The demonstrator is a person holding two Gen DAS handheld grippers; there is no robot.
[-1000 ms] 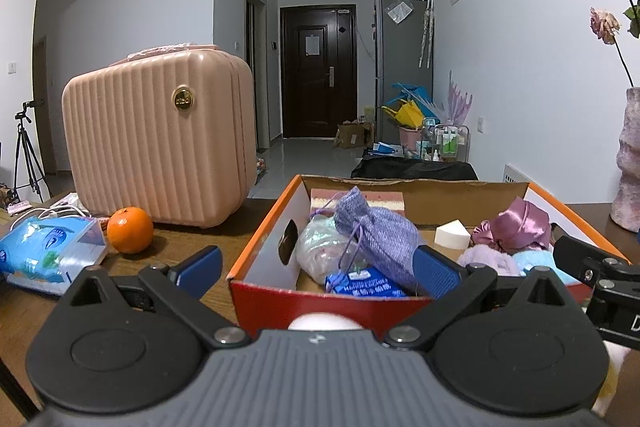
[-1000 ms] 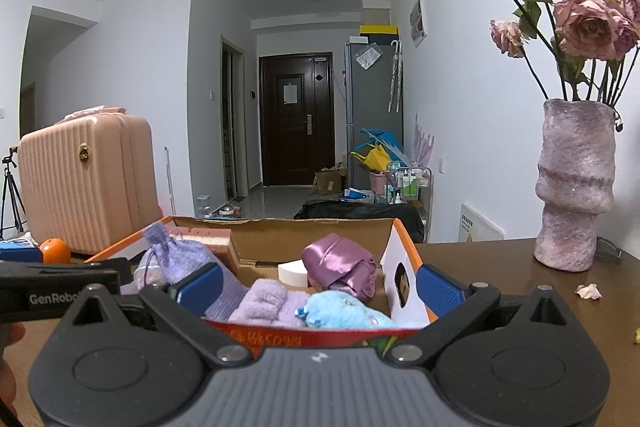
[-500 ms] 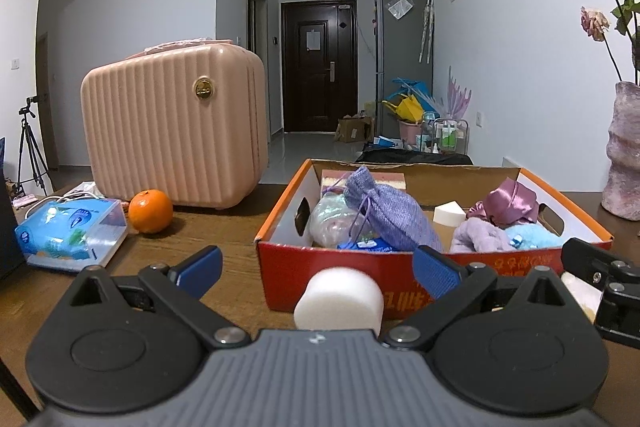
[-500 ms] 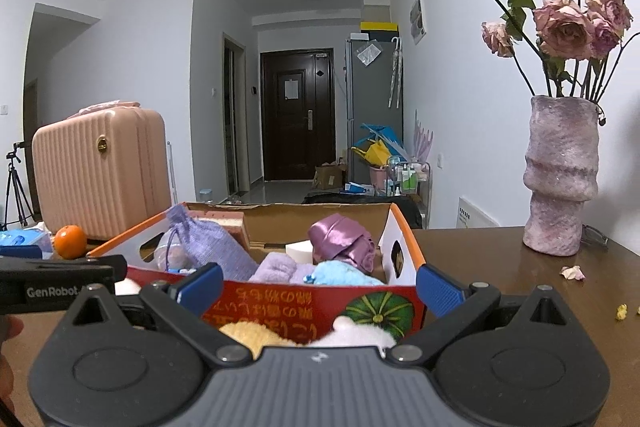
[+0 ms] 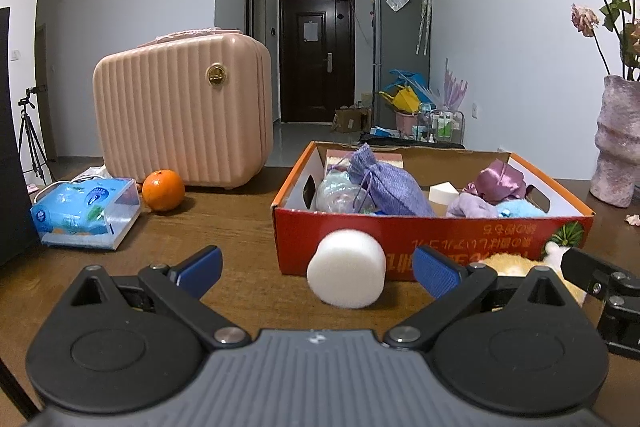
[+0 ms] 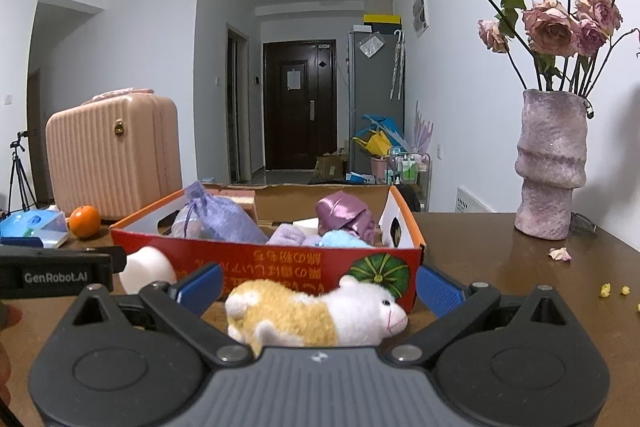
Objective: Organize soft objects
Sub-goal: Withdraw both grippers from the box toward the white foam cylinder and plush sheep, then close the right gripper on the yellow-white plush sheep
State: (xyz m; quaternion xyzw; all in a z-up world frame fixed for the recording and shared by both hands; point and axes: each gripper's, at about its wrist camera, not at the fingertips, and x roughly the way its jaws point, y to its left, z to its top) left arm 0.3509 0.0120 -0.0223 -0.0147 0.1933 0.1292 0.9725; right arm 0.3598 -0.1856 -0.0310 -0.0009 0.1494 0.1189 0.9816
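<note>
Both jaws spread. White foam cylinder [image 5: 347, 273] lies between left gripper [image 5: 316, 269] jaws; yellow-and-white plush hamster [image 6: 316, 311] between right gripper [image 6: 319, 285] jaws. Centre each, pinch gently.

A lived-in home: front door [image 5: 316, 57], fridge [image 5: 400, 55], pink suitcase [image 5: 182, 117], vase of dried roses [image 6: 550, 163].
</note>
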